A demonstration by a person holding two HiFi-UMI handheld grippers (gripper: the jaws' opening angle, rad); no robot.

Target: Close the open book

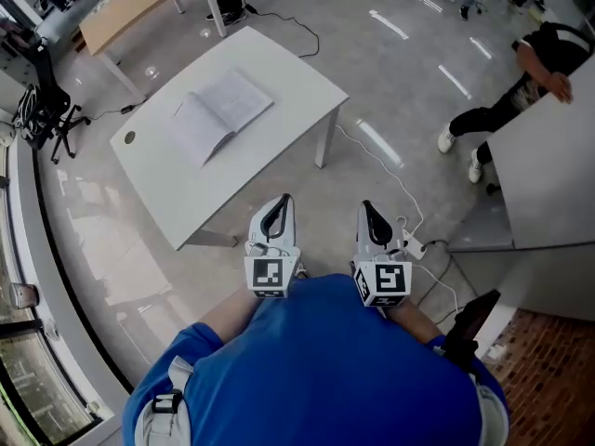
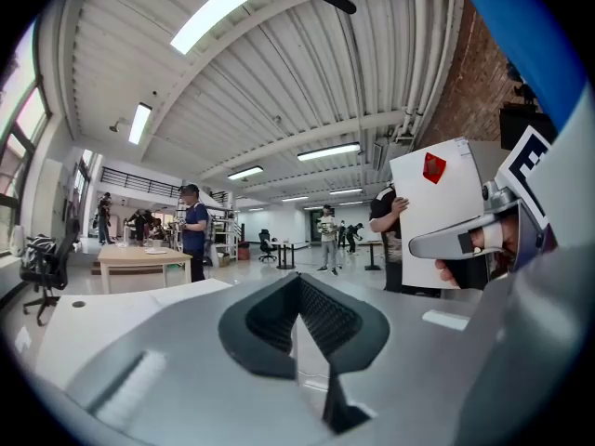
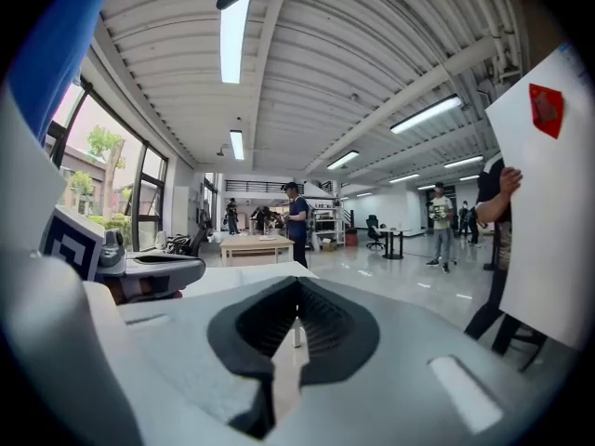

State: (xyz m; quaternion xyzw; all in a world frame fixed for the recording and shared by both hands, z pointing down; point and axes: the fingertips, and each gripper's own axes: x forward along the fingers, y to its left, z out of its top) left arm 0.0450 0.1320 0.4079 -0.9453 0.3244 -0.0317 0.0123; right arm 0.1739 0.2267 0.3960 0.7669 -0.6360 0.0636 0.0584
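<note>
An open book (image 1: 218, 114) lies flat with its pages up on the white table (image 1: 288, 72), which stands well ahead of me on the grey floor. Both grippers are held close to my body, short of the table's near edge and apart from the book. My left gripper (image 1: 282, 203) points towards the table with its jaws together and nothing between them. My right gripper (image 1: 368, 209) is beside it, also shut and empty. In the left gripper view the black pads (image 2: 316, 314) meet, and the white tabletop (image 2: 65, 328) shows low at left. The book cannot be made out in either gripper view.
A large white panel (image 1: 548, 175) stands at right, with a person (image 1: 530, 72) bending behind it. White cables (image 1: 414, 226) trail over the floor near my right gripper. A wooden table (image 1: 139, 7) and a black office chair (image 1: 46, 110) are at the far left, beside a glass wall.
</note>
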